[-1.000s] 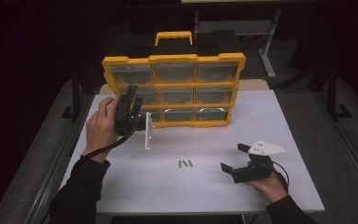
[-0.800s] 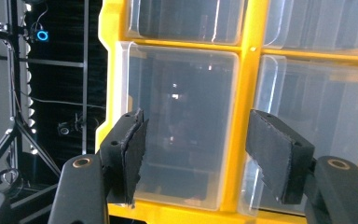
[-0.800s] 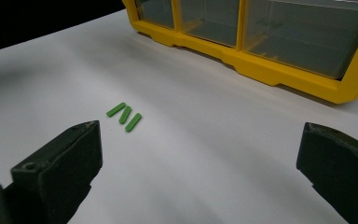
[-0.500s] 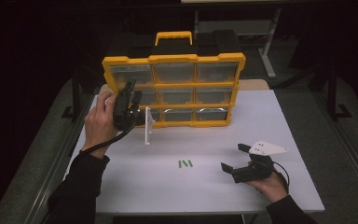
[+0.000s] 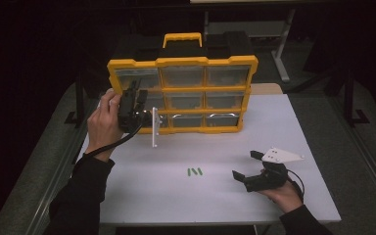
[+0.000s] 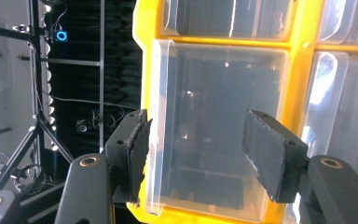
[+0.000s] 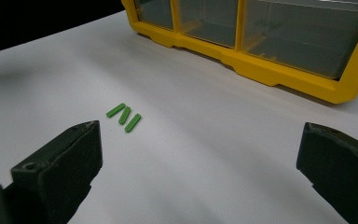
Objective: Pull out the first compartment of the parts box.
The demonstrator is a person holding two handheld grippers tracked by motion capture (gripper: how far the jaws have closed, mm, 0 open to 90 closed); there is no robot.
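Observation:
A yellow organiser (image 5: 182,62) with clear drawers stands upright at the back of the white table (image 5: 142,196). At its left column, a hand holds my left gripper (image 5: 136,91) up to a clear drawer (image 6: 214,112) that sticks out of the frame; its front shows as a pale strip (image 5: 154,128). The jaws of the left gripper (image 6: 203,154) stand apart in front of that drawer, the left pad against its edge. Three small green sticks (image 5: 194,172) lie mid-table. My right gripper (image 5: 246,165) rests open at the front right, facing the green sticks (image 7: 124,116) with nothing between its jaws.
The organiser (image 7: 279,70) has a yellow carry handle (image 5: 182,38) on top and a black body behind. A beige board (image 5: 267,88) lies behind its right end. The table's front edge runs just under both forearms. Dark stands and frames surround the table.
The pale drawer front and the left hand have shifted slightly back toward the organiser. The right gripper and the green sticks have stayed put.

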